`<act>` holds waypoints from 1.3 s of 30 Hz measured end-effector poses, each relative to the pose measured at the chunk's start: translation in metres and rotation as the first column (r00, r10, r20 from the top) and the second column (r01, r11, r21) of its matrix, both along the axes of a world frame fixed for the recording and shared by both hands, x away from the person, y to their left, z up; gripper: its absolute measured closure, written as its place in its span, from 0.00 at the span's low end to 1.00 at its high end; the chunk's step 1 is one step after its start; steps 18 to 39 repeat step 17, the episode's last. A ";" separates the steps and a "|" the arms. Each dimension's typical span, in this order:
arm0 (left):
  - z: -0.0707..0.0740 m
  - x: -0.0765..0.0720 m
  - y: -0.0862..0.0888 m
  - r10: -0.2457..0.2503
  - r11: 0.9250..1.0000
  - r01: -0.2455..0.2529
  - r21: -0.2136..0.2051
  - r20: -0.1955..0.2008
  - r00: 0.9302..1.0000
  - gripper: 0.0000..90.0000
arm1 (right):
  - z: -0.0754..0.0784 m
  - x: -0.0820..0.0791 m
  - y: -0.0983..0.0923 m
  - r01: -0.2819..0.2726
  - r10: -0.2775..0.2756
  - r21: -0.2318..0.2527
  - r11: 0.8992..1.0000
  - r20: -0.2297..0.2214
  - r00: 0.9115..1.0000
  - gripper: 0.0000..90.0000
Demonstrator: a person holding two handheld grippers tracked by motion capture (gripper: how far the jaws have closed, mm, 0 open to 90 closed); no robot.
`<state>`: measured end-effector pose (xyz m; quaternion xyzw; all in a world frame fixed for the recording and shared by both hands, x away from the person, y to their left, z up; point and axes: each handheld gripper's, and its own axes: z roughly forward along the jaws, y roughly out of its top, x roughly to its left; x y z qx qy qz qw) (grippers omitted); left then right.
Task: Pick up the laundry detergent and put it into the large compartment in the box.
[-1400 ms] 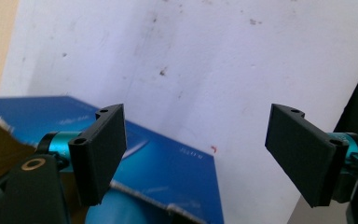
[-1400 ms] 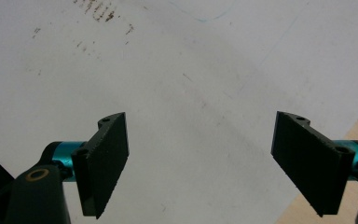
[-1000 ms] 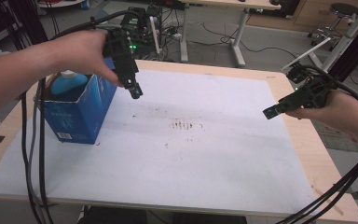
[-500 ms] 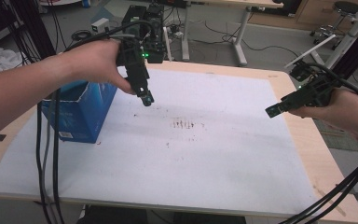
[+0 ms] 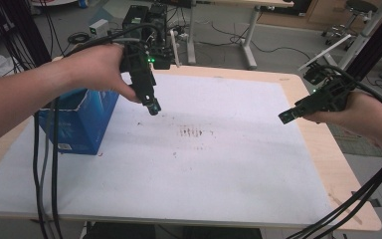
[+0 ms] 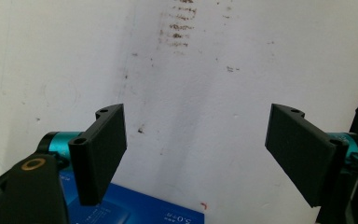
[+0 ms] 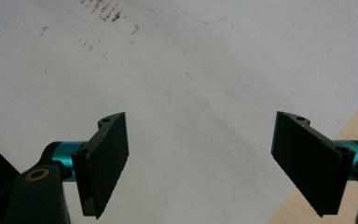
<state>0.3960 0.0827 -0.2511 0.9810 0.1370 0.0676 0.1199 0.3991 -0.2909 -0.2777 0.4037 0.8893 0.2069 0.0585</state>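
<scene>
Open-topped blue cardboard box (image 5: 79,122) upright at the counter's (image 5: 219,169) left edge
Opening faces up; left tongs (image 5: 152,105) released just beside it; right tongs (image 5: 287,115) released, well apart.

A wooden table (image 5: 323,149) carries a big white sheet (image 5: 219,169) with small brown marks (image 5: 195,132) near its middle. A blue box (image 5: 79,124) stands by the left edge.

white sheet (image 5: 219,169): brown smudges (image 5: 195,132) mid-sheet | wooden table (image 5: 323,149) | office chair (image 5: 360,12) behind
</scene>
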 end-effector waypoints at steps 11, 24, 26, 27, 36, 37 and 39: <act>0.000 0.000 -0.001 -0.005 1.000 0.005 0.003 -0.004 1.000 0.23 | 0.001 -0.002 0.000 -0.008 0.008 0.001 1.000 0.004 1.000 0.20; 0.000 0.000 0.000 -0.003 1.000 0.003 0.005 -0.005 1.000 0.23 | 0.001 -0.002 0.001 -0.012 0.012 0.003 1.000 0.005 1.000 0.20; 0.000 0.000 0.000 -0.003 1.000 0.003 0.005 -0.005 1.000 0.23 | 0.001 -0.002 0.001 -0.012 0.012 0.003 1.000 0.005 1.000 0.20; 0.000 0.000 0.000 -0.003 1.000 0.003 0.005 -0.005 1.000 0.23 | 0.001 -0.002 0.001 -0.012 0.012 0.003 1.000 0.005 1.000 0.20; 0.000 0.000 0.000 -0.003 1.000 0.003 0.005 -0.005 1.000 0.23 | 0.001 -0.002 0.001 -0.012 0.012 0.003 1.000 0.005 1.000 0.20; 0.000 0.000 0.000 -0.003 1.000 0.003 0.005 -0.005 1.000 0.23 | 0.001 -0.002 0.001 -0.012 0.012 0.003 1.000 0.005 1.000 0.20; 0.000 0.000 0.000 -0.003 1.000 0.003 0.005 -0.005 1.000 0.23 | 0.001 -0.002 0.001 -0.012 0.012 0.003 1.000 0.005 1.000 0.20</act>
